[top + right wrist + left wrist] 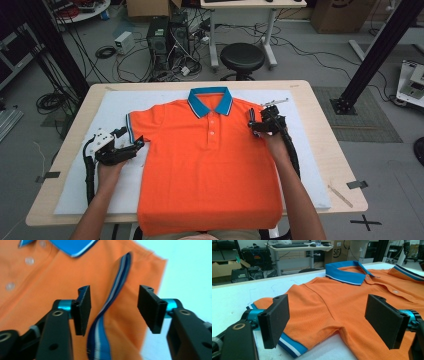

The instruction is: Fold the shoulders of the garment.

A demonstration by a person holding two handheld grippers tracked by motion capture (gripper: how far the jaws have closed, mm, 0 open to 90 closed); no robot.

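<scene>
Your orange polo shirt (210,165) lay flat, centred on the white mat (310,165) over the desk (327,130). Its folded-in right sleeve (115,315) could have sprung back, because your right gripper (260,122) stood released around the striped cuff. Your left gripper (131,142) gaped empty beside the left sleeve (294,322); nothing blocked either.

Lab: cables (107,52), computer towers (169,35)

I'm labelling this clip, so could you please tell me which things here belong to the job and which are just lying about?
In the job:
orange polo shirt
left gripper
right gripper
white mat

Lying about:
black stool
computer tower
cardboard box
</scene>
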